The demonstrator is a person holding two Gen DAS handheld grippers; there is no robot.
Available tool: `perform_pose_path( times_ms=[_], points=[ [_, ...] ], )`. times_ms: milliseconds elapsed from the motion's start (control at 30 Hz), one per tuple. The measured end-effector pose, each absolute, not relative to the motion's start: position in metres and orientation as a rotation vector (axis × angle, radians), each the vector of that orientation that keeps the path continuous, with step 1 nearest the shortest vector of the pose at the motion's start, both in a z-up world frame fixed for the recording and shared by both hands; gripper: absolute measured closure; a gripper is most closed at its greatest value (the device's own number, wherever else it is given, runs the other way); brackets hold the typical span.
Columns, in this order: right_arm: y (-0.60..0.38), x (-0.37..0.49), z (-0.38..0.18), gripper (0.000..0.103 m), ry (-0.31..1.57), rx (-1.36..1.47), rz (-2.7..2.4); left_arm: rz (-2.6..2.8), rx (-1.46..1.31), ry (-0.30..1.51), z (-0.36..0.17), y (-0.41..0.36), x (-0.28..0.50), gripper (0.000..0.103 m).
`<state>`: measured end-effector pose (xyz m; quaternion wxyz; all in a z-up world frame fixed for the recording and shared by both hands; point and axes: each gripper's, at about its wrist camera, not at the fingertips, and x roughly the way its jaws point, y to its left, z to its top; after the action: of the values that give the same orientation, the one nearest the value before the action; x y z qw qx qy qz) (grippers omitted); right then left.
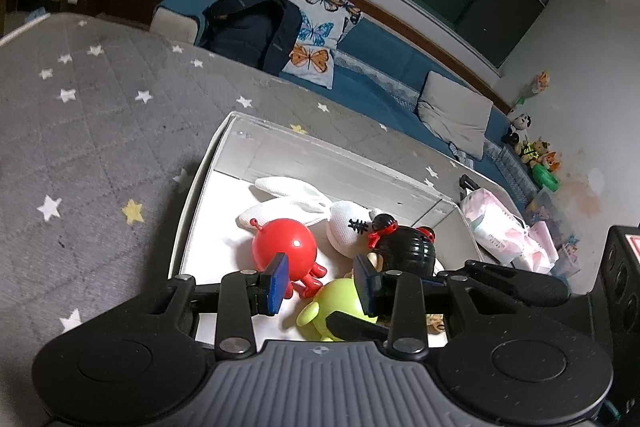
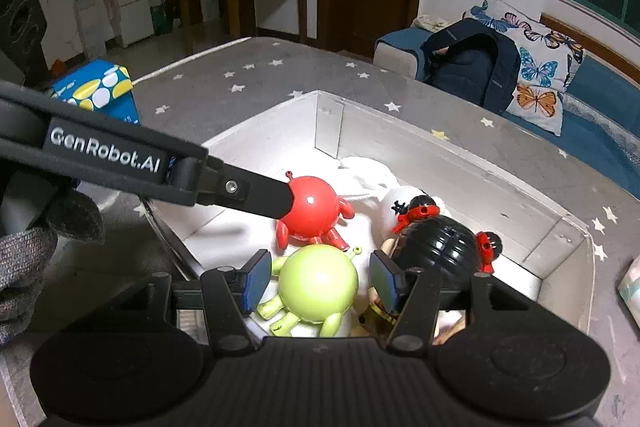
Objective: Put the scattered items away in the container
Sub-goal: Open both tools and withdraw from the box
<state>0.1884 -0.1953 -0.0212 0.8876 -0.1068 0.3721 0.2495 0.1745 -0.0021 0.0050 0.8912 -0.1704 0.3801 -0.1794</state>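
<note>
- Grey starry mat with the white box sitting on it; everything below is placed relative to that box
- inside the box: red toy near the middle, green toy just beside it toward the cameras, the two look like they're touching; black-haired doll to the right of both, lying against the white bunny which is stretched along the far wall
- left gripper hovers over the near edge of the box, fingers spread apart and holding nothing; red toy and doll show behind the pads
- right gripper is also over the near edge, fingers wide on either side of the green toy; can't tell if a pad actually touches it, doesn't look clamped
- from the right wrist view the left gripper's finger reaches in from the left, tip against the red toy or just in front of it; hard to say which
- blue dotted box on the mat, well left of the white box; pink packet just past its right end
</note>
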Motion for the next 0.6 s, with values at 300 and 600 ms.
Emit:
perform_pose_path(
  times_ms=[300, 600],
  points=[
    [-0.208, 0.163, -0.005, 0.031, 0.700, -0.162, 0.480, -0.301, -0.228, 0.711, 0.021, -0.009, 0.144, 0.065],
    [-0.222, 0.123, 0.009, 0.017, 0.622, -0.084, 0.416, -0.271, -0.163, 0.645, 0.032, -0.012, 0.106, 0.065]
  ],
)
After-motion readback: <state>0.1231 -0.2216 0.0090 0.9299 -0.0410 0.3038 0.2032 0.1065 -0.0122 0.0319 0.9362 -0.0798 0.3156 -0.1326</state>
